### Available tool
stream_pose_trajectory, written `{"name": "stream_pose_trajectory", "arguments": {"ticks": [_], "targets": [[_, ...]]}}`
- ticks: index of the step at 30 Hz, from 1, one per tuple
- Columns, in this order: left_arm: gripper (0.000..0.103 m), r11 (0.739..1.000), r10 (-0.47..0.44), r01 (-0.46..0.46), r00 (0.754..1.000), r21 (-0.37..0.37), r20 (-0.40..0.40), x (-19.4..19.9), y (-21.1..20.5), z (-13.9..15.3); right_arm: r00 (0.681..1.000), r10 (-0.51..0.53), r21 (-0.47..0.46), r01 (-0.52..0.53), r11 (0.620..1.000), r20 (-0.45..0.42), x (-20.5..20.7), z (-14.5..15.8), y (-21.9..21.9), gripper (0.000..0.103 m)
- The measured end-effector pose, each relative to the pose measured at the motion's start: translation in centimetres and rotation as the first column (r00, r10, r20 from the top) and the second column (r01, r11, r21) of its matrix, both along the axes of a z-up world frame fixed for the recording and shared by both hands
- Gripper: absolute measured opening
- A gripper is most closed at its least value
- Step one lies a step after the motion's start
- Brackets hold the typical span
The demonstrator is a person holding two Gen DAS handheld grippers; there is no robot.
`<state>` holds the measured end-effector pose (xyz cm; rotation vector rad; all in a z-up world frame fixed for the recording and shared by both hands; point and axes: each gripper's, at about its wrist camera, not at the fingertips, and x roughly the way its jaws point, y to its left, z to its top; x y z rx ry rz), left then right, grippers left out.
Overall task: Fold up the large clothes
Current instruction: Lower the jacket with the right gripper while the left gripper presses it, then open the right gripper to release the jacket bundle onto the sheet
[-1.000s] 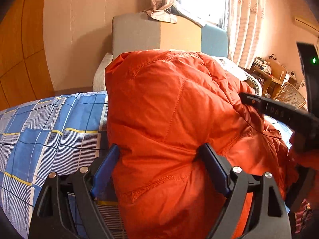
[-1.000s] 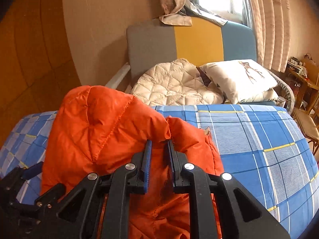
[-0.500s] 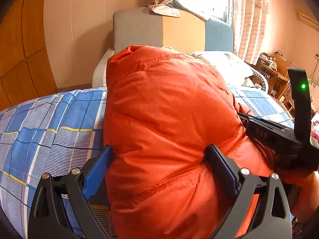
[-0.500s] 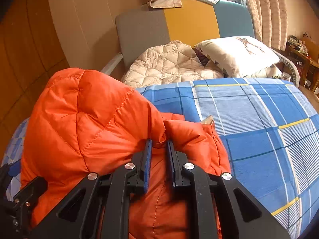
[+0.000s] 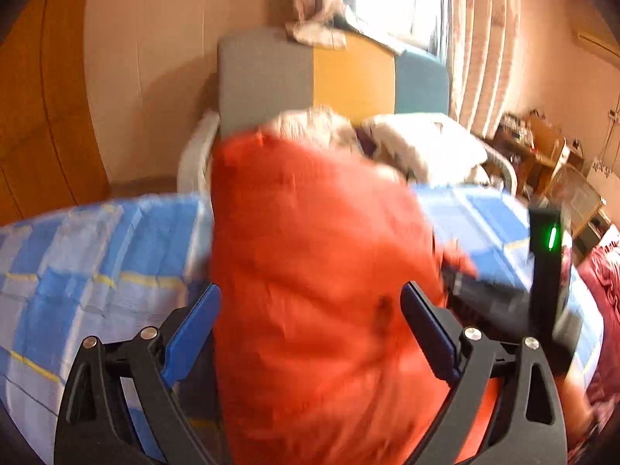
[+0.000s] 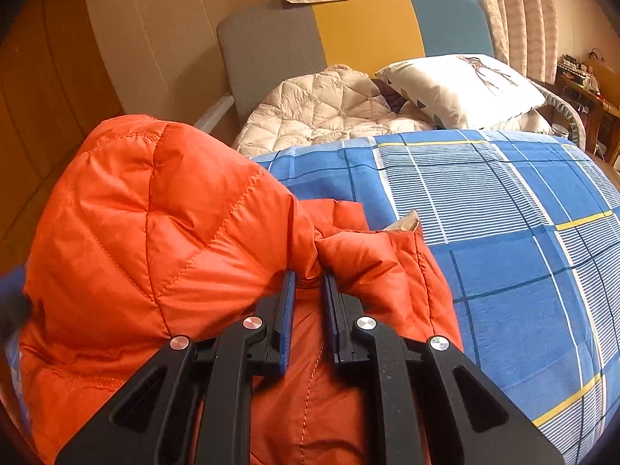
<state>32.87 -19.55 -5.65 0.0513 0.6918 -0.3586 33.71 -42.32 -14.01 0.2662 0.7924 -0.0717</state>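
An orange quilted down jacket [image 5: 310,255] lies bunched on the blue plaid bed [image 5: 89,255]. In the left wrist view my left gripper [image 5: 310,310] has its jaws wide apart with a thick fold of the jacket bulging between the blue pads; the frame is blurred. In the right wrist view the jacket [image 6: 162,224] rises in a puffy mound to the left, and my right gripper [image 6: 309,290] is nearly closed, pinching a fold of it. The right gripper also shows in the left wrist view [image 5: 542,271], with a green light.
A cream quilted garment [image 6: 325,108] and a white pillow [image 6: 461,85] lie at the head of the bed [image 6: 503,213], before a grey, yellow and blue headboard [image 6: 360,27]. A wooden wall is to the left, curtains and cluttered furniture [image 5: 542,143] to the right.
Both grippers have moved forward over the bed, carrying the jacket. The jacket mound has sunk lower, uncovering the pillows and headboard in the left view. The grips have not changed.
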Motion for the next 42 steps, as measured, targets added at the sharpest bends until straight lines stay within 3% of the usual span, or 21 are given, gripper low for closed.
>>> {"name": "stream_pose_trajectory", "arguments": {"ticks": [4, 9, 20, 27, 35, 39, 42], "targets": [[0.093, 0.998, 0.008, -0.008, 1.000, 0.060, 0.013, 2.8, -2.1, 2.0, 1.000, -0.003, -0.015, 0.003, 1.000, 0.004, -0.1, 0.1, 0.2, 0.014], [0.092, 0.990, 0.043, -0.038, 0.999, 0.136, -0.033, 6.2, -4.1, 0.3, 1.000, -0.004, -0.014, 0.004, 1.000, 0.008, -0.2, 0.1, 0.3, 0.014], [0.101, 0.987, 0.052, -0.035, 0.993, 0.154, -0.105, 9.2, -4.7, -4.8, 1.000, -0.024, -0.018, 0.023, 1.000, -0.010, 0.1, 0.2, 0.5, 0.014], [0.101, 0.985, 0.050, -0.034, 0.994, 0.167, -0.092, 10.3, -5.3, -6.7, 0.999, -0.049, -0.012, 0.049, 0.999, -0.011, 0.6, -0.3, 0.4, 0.014], [0.101, 0.983, 0.030, -0.012, 0.995, 0.184, -0.094, 9.1, -4.3, -6.5, 1.000, -0.028, -0.020, 0.028, 0.999, -0.006, 0.3, -0.4, 0.7, 0.014], [0.101, 0.989, -0.001, 0.016, 0.995, 0.150, -0.100, 6.2, -2.3, -5.3, 1.000, 0.015, -0.024, -0.016, 1.000, -0.008, -0.4, 0.5, 0.7, 0.014], [0.101, 0.994, -0.008, 0.020, 0.994, 0.108, -0.109, 4.0, -0.9, -4.5, 0.999, 0.033, -0.076, -0.035, 0.996, -0.025, -0.9, 1.4, 1.7, 0.016]]}}
